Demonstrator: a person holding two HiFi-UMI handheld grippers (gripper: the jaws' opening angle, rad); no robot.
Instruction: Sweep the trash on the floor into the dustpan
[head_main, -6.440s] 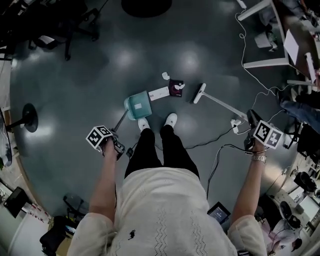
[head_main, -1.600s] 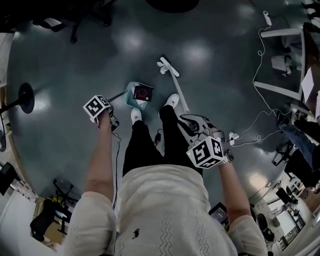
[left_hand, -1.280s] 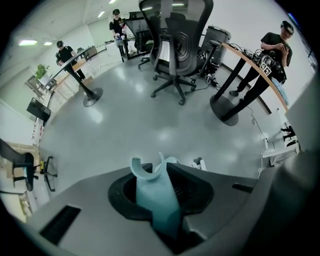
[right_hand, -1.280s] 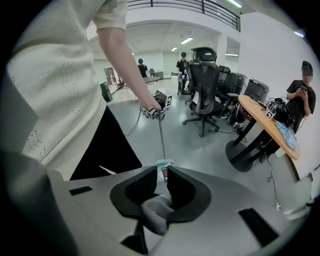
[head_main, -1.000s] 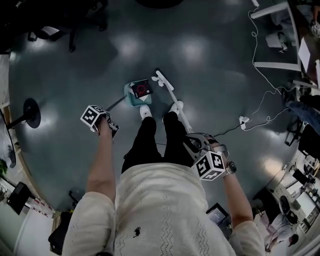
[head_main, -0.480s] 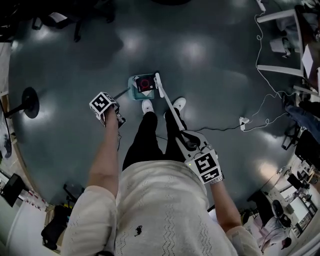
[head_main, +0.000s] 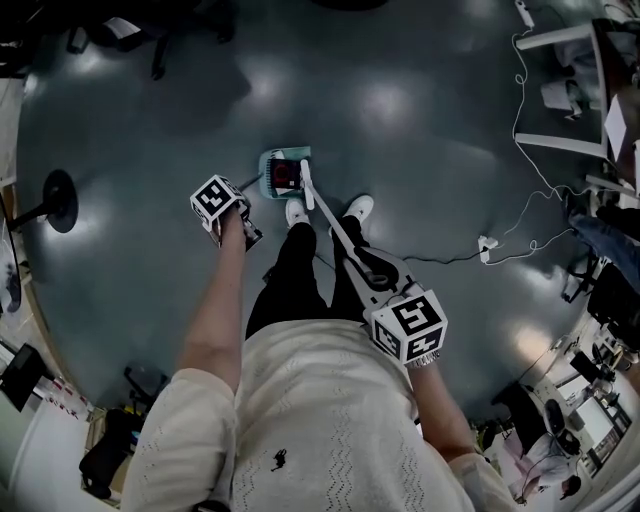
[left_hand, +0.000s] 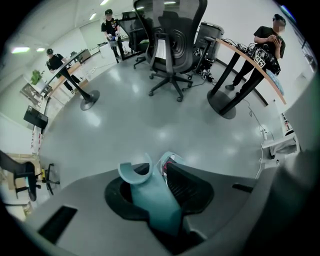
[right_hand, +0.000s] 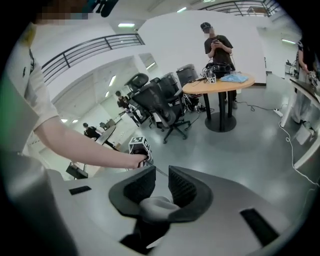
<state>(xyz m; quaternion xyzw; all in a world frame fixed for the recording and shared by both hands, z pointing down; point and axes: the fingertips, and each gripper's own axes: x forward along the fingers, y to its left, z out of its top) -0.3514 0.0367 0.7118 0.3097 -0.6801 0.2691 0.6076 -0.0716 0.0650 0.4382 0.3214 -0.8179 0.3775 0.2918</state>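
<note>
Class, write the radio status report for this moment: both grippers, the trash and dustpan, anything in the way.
Left gripper shut on dustpan handle. Right gripper shut on broom handle. Trash in dustpan, broom head at its edge. Shoes close beside.

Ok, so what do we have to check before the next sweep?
1. Left gripper shut on the dustpan handle: ok.
2. Right gripper shut on the broom handle: ok.
3. Dark packet inside the dustpan: ok.
4. Broom head at the dustpan's open side: ok.
5. Small scraps left on the floor: cannot tell, too small to see from up here.
</note>
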